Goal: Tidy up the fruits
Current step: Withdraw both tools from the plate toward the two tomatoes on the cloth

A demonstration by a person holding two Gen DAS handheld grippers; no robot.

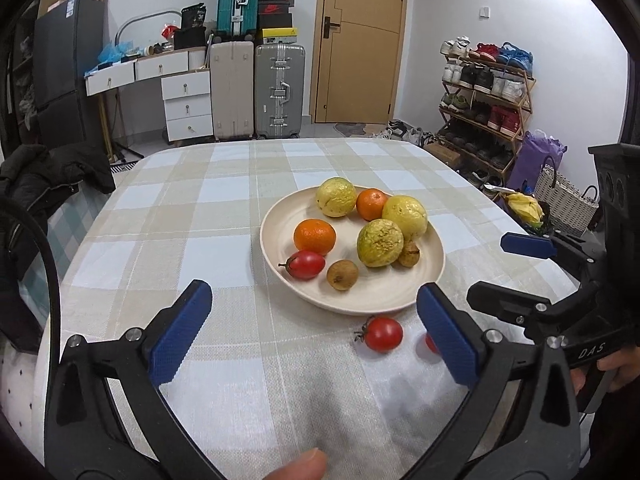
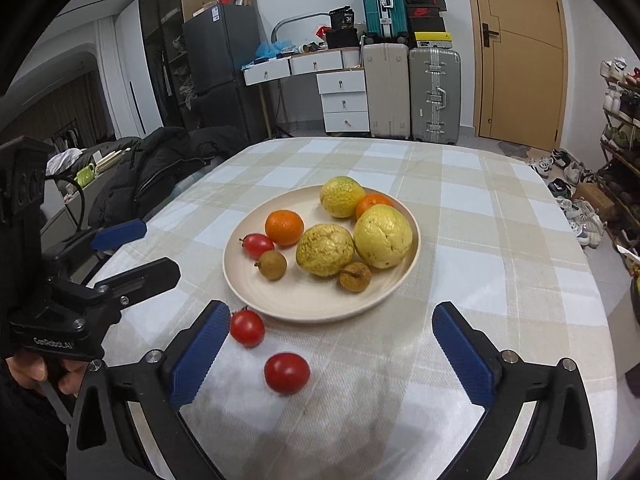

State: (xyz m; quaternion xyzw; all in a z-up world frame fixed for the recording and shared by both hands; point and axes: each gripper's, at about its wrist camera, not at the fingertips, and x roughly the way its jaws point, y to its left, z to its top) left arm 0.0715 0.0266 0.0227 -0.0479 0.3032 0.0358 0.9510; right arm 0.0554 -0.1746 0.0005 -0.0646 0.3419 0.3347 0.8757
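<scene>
A cream plate (image 1: 276,224) (image 2: 248,280) on the checked tablecloth holds three yellow-green fruits, two oranges (image 1: 315,236), a red tomato (image 1: 306,264) and two brown longans (image 1: 342,276). Two more red tomatoes lie on the cloth just before the plate: one (image 1: 383,334) (image 2: 247,328) near its rim, the other (image 2: 287,373) closer to me and half hidden behind a finger in the left wrist view. My left gripper (image 1: 312,288) (image 2: 158,248) stands open and empty, short of the plate. My right gripper (image 2: 331,307) (image 1: 494,270) is open and empty too, with the nearer tomato between its fingers, untouched.
A black jacket (image 2: 160,168) lies over a seat at the table's left edge. Past the table's far edge stand suitcases (image 1: 256,92), white drawers (image 1: 186,100) and a door. A shoe rack (image 1: 484,96) and bags stand to the right. A fingertip (image 1: 300,468) shows at the bottom.
</scene>
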